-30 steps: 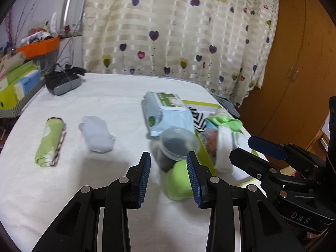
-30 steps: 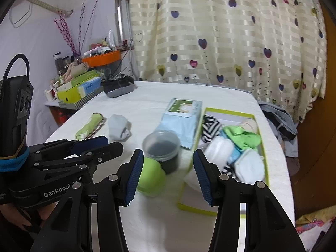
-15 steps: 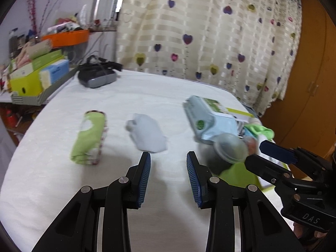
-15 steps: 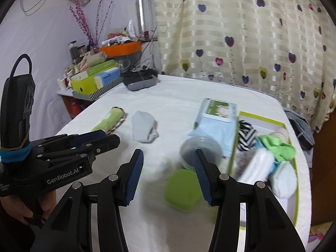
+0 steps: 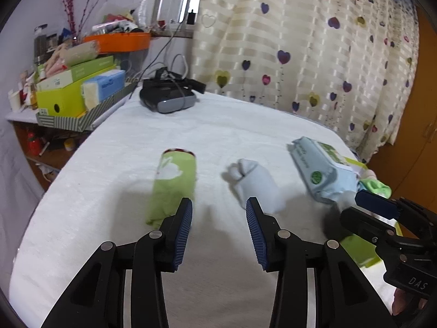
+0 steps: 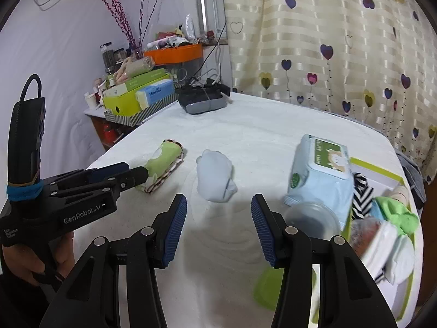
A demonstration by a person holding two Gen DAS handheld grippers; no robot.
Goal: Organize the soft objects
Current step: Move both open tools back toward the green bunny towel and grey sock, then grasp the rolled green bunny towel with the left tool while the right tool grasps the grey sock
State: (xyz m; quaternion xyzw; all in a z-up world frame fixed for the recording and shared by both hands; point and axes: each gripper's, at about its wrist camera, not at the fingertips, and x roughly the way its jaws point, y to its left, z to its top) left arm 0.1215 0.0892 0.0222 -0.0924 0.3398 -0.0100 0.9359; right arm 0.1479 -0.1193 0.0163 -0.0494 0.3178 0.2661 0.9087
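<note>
A rolled green cloth (image 5: 172, 188) and a pale blue sock bundle (image 5: 255, 184) lie on the white bed. My left gripper (image 5: 218, 229) is open and empty, hovering just short of the gap between them. My right gripper (image 6: 218, 227) is open and empty, just short of the sock bundle (image 6: 215, 176); the green roll (image 6: 162, 161) lies to its left. A green-rimmed box (image 6: 382, 173) at the right holds several folded socks and cloths. The left gripper also shows in the right wrist view (image 6: 120, 173), the right one in the left wrist view (image 5: 374, 207).
A wipes pack (image 6: 319, 172) leans by the box. A clear tub (image 6: 314, 220) and a green lid (image 6: 269, 287) sit near my right gripper. A VR headset (image 5: 166, 95) lies at the far edge. A cluttered shelf (image 5: 79, 95) stands left, a curtain (image 5: 300, 41) behind.
Both grippers have swung left, away from the tub, lid and box, towards the green roll and the sock bundle. Both stay open and empty.
</note>
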